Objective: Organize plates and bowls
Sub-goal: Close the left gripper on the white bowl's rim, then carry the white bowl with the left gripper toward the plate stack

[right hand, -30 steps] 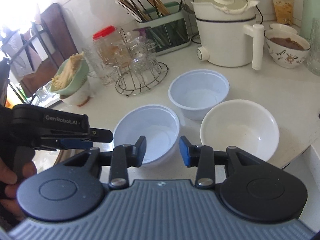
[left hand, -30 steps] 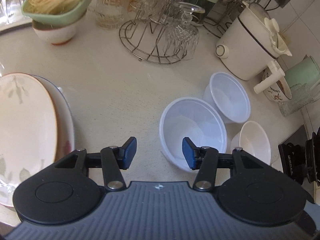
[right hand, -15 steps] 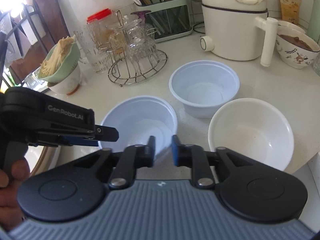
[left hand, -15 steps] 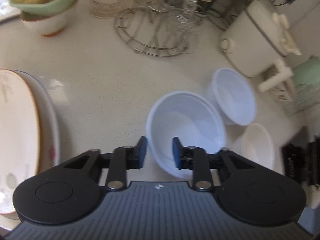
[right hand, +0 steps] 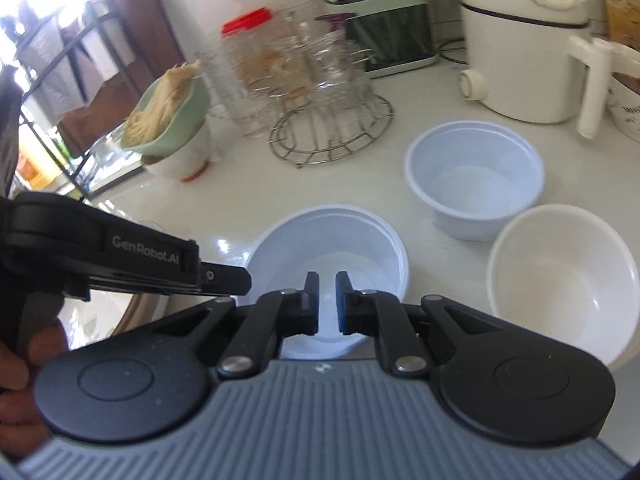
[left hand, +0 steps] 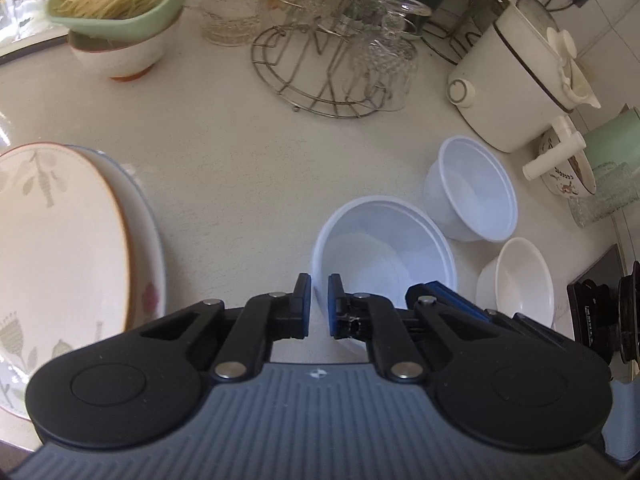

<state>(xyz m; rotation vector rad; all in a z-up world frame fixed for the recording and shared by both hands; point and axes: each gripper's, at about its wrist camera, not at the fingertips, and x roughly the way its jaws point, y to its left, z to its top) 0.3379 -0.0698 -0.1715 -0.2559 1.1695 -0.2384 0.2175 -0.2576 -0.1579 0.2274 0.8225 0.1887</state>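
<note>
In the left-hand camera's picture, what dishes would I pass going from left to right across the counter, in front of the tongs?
Stacked plates → nearest white plastic bowl, its rim between the left tongs → second plastic bowl → small white bowl → patterned bowl.

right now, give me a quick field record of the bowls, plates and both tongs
left tongs: nearly closed on the left rim of the near plastic bowl
right tongs: nearly closed over the same bowl; no grip visible
second plastic bowl: empty, upright, behind the near one
white bowl: empty, upright, right of the near one
bowls nested: none
plates: two stacked, left side of the counter
</note>
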